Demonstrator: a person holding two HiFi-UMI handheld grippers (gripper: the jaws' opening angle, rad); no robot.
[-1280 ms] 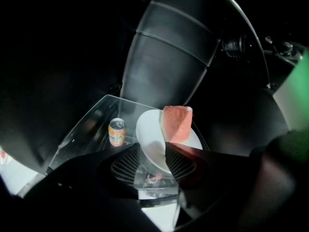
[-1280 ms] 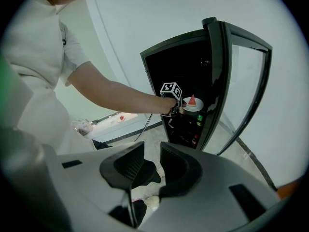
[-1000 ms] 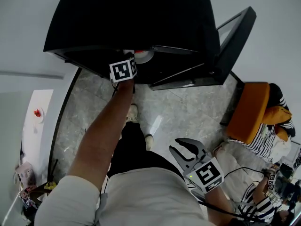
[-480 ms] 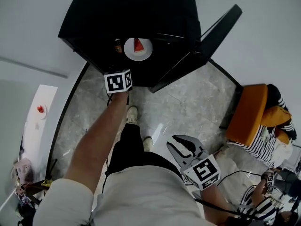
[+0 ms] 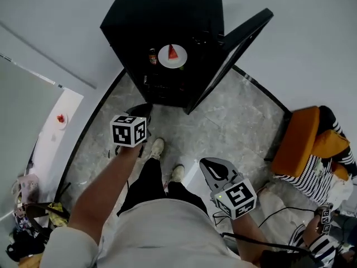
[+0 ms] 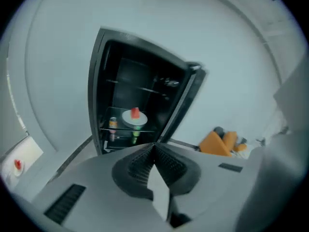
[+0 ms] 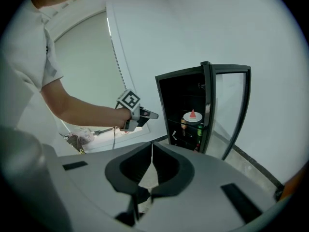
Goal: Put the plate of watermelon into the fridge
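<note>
The white plate (image 5: 172, 55) with a red watermelon wedge (image 5: 173, 52) rests on a glass shelf inside the black fridge (image 5: 167, 15), whose door (image 5: 237, 41) stands open to the right. The plate (image 6: 134, 119) also shows in the left gripper view, and the plate (image 7: 192, 117) in the right gripper view. My left gripper (image 5: 138, 111) hangs in front of the fridge, well back from it, shut and empty. My right gripper (image 5: 215, 169) is low by my right hip; its jaws are closing with nothing between them, tips meeting.
Cans and bottles (image 5: 152, 56) stand beside and below the plate in the fridge. An orange seat (image 5: 298, 141) and a person in stripes (image 5: 318, 175) are at the right. A white table (image 5: 56, 127) with a small red-topped dish stands at the left. Grey marble floor (image 5: 223, 121) lies before the fridge.
My left gripper has drawn back out of the fridge, leaving the plate on the shelf. I have stepped back from the fridge. The right gripper's jaws have gone from spread to closed.
</note>
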